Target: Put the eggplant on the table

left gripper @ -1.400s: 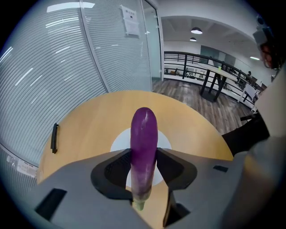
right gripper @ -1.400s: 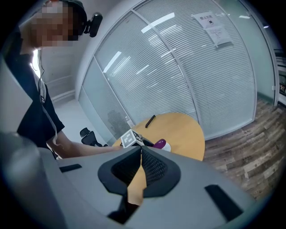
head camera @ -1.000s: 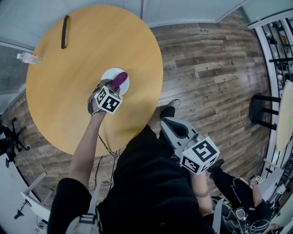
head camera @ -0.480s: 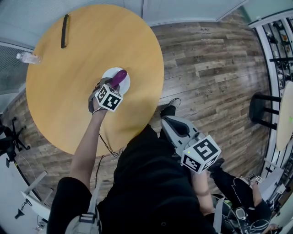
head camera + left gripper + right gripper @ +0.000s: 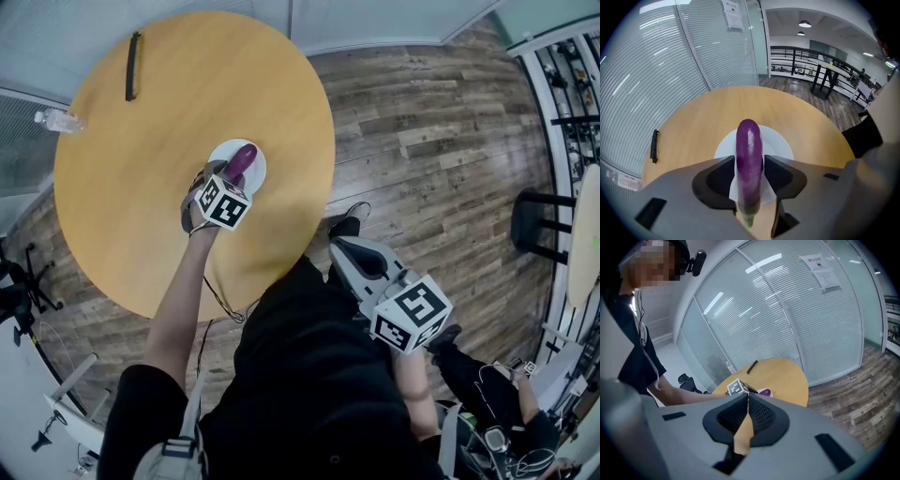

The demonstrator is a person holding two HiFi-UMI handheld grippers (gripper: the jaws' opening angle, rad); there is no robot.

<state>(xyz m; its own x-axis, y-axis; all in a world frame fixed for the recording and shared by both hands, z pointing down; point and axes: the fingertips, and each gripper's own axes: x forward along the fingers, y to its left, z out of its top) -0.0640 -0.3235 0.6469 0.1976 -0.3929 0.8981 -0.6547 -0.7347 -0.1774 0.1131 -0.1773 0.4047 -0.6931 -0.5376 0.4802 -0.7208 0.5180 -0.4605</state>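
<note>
Left gripper view: the left gripper (image 5: 750, 174) has its jaws pressed against both sides of the eggplant (image 5: 749, 157), gripping it round its lower half. The purple body points away from the camera, rounded tip far, greenish stem end near. Behind it lies a white plate (image 5: 780, 143) on the round wooden desk (image 5: 703, 119); whether the eggplant touches the plate cannot be told.

In the head view the eggplant sits over the plate, toward the desk's near right part, with the person's arm (image 5: 178, 300) reaching in from the near side. A slim black object (image 5: 133, 64) lies at the far left of the desk, and a clear bottle (image 5: 58, 118) sits at the left rim — both well apart from the plate.

The right gripper (image 5: 354, 261) is held off the desk, close to the person's body above the wooden floor (image 5: 441, 141). Its jaws are pressed together with nothing between them.
</note>
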